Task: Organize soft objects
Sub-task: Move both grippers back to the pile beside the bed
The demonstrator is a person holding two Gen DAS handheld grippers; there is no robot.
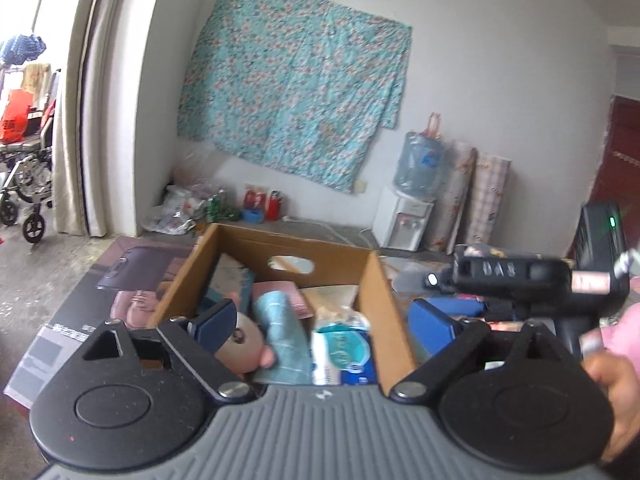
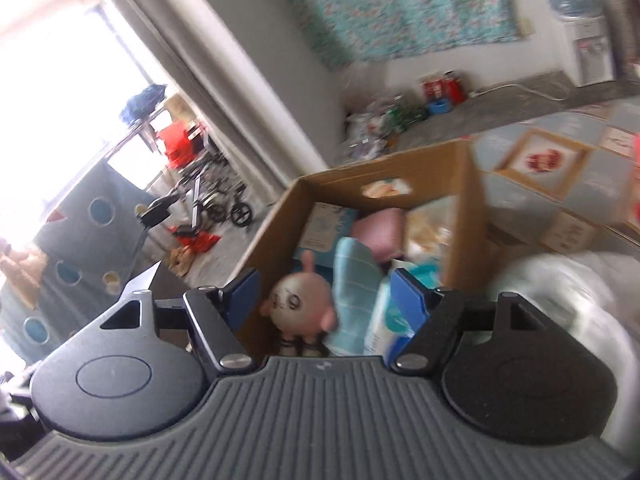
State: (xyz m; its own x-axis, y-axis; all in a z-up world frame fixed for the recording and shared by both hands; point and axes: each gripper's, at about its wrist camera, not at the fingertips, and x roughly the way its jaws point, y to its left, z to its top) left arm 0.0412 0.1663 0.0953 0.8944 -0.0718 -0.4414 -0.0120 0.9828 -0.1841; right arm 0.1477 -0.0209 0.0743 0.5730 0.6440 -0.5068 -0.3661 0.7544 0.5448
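- Left wrist view: the left gripper (image 1: 324,324) stands wide, nothing between its blue pads; it hangs above the near edge of the box (image 1: 374,300).
- The box sits at centre frame. Inside it, a plush toy (image 1: 244,344) lies at about 7 o'clock, a blue towel (image 1: 280,340) beside it at 6, a tissue pack (image 1: 344,352) at 5, and a pink cloth (image 1: 280,292) toward 12.
- The right gripper's body (image 1: 516,276) crosses at 3 o'clock, beyond the box's right wall; a hand (image 1: 616,380) shows at 4 o'clock.
- Right wrist view: blurred. The right gripper (image 2: 324,300) is partly spread with nothing pinched; the toy (image 2: 300,304) shows in the gap between its pads but below them, inside the box (image 2: 464,208), not gripped.
- The towel (image 2: 352,296) lies just right of the toy, at 5 o'clock from box centre; the pack (image 2: 384,324) is by the right pad.
- Judgement: the soft things seem already boxed, so the step in hand is probably clearing away or going for another item.
- To do it well: lift both grippers clear of the cardboard rim before swinging sideways, so the walls are not knocked.
- Keep the two grippers well apart as they cross.
- If more is to be packed, lay it on the flat pink cloth at 12 o'clock, not on the round toy, which could roll.
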